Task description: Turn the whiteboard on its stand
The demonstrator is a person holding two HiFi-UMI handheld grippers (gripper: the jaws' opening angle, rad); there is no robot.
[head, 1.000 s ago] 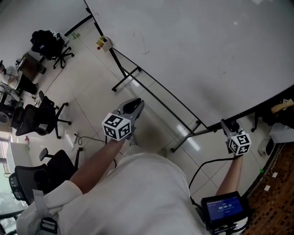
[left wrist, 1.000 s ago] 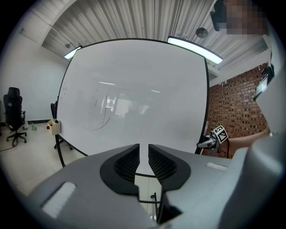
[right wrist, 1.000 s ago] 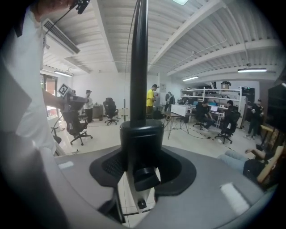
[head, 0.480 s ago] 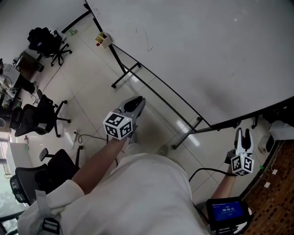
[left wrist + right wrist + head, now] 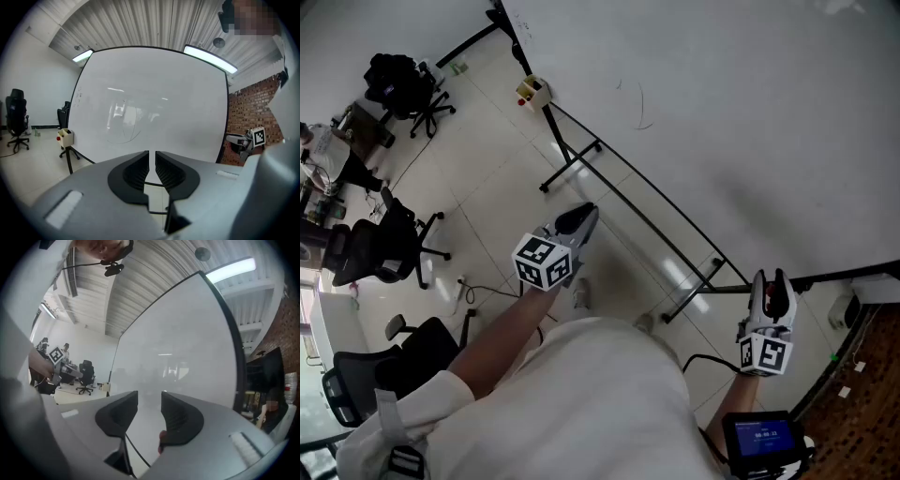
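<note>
Whiteboard (image 5: 750, 122) stands upright on its black stand (image 5: 571, 166) on the floor (image 5: 487, 187), taking up the whole upper right of the head view, lower right corner near the brick-wall edge of the floor. A small box (image 5: 532, 92) hangs at the board's lower left corner. Left gripper (image 5: 584, 214) is out over the open floor in front of the stand's feet, well apart from the board, jaws together bar a thin slit, nothing in them. Right gripper (image 5: 772, 284) is just below the board's bottom edge near its right corner, jaws apart and just been closing a bit, nothing between them; its own view shows only the board face ahead and no contact. Office chairs (image 5: 389, 239) are off at the left edge of the floor, clear of the stand. Progress: neither gripper has hold of the board or frame, so no turn is under way at this moment. Can't tell how far round the board already is. Left to do, as I judge it: grip or push an edge, probably that right corner, and swing the board on the stand.
</note>
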